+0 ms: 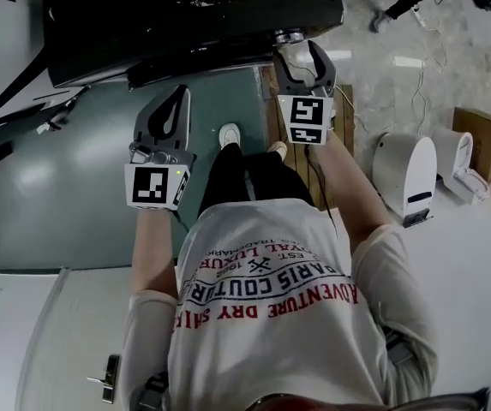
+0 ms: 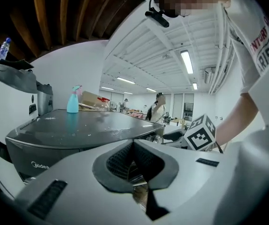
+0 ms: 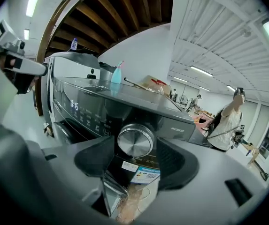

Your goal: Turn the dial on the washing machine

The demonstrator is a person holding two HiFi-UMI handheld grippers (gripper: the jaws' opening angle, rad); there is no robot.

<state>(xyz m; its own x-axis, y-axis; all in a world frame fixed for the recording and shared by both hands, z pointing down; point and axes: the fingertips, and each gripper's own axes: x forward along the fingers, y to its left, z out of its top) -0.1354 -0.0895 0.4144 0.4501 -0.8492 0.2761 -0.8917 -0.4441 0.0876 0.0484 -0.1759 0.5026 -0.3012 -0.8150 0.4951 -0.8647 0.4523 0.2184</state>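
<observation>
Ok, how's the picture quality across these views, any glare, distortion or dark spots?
Head view: the washing machine reads nearly black, glare patches on the floor. Right gripper view: fisheye bending, the dial sharp and shiny. Left gripper view: bright ceiling lights, black corners.

Left gripper (image 1: 179, 94) held out in front, jaws closed together with nothing between them, left forearm (image 1: 152, 251) bare and straight, right gripper (image 1: 302, 56) reached further forward, jaws spread wide apart, right forearm (image 1: 350, 191) bare and extended, angled inward.
</observation>
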